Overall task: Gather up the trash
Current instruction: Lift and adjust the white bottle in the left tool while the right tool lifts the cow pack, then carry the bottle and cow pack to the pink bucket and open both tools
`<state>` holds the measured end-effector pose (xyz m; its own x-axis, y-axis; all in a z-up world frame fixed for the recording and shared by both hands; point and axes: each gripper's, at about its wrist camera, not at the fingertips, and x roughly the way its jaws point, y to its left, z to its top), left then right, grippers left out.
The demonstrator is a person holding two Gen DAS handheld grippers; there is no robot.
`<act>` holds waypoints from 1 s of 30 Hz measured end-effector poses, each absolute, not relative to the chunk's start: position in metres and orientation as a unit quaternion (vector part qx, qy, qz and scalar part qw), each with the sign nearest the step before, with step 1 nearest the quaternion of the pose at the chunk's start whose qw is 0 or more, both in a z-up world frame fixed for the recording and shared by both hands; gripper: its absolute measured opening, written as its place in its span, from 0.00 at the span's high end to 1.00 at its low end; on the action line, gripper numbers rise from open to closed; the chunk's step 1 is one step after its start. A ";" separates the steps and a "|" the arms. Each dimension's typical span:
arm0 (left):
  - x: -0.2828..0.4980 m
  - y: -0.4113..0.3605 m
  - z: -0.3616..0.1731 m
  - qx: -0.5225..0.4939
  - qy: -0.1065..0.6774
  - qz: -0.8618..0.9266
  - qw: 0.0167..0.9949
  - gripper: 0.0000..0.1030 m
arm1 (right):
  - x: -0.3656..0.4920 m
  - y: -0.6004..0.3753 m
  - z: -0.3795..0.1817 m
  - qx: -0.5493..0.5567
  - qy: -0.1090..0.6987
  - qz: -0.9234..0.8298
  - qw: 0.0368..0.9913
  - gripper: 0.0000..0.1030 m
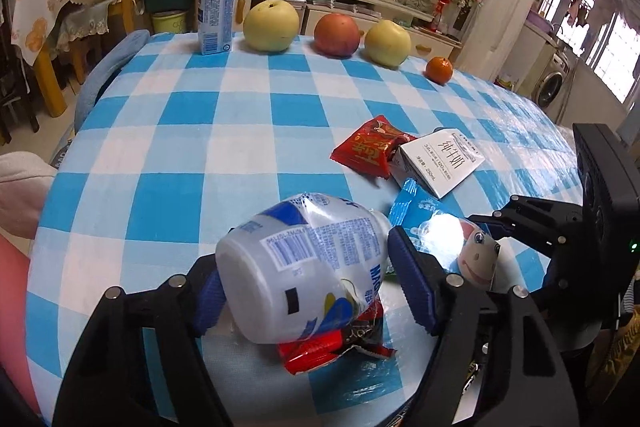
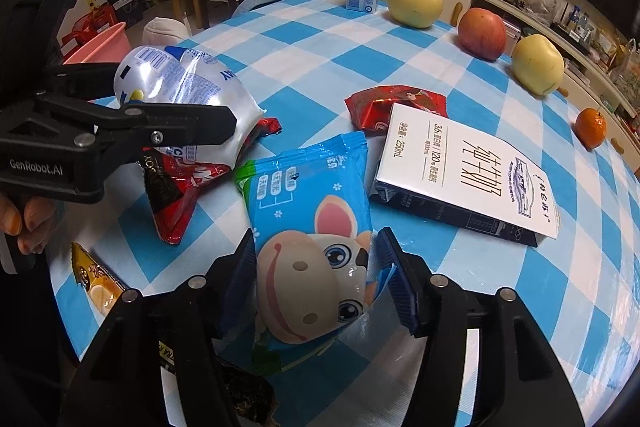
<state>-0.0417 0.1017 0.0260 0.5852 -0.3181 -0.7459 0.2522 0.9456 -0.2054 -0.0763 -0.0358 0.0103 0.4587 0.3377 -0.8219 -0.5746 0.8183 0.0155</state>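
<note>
Left gripper (image 1: 308,291) has its jaws clenched on the crumpled white bottle (image 1: 304,267), low in the frame above a red wrapper (image 1: 336,347); right gripper (image 2: 316,283) grasps the blue cow packet (image 2: 316,227), bottom centre, on the checked counter (image 2: 304,59)

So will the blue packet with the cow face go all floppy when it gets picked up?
Probably. The blue packet looks like thin, shiny film, already creased, so it should bend and sag. It seems light and may be slippery between the right hand-held gripper fingers, which sit on either side of it.
</note>
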 end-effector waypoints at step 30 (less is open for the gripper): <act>-0.058 0.174 0.058 -0.189 0.377 -0.137 0.896 0.61 | -0.092 -0.038 0.071 -0.028 0.384 0.211 0.899 0.62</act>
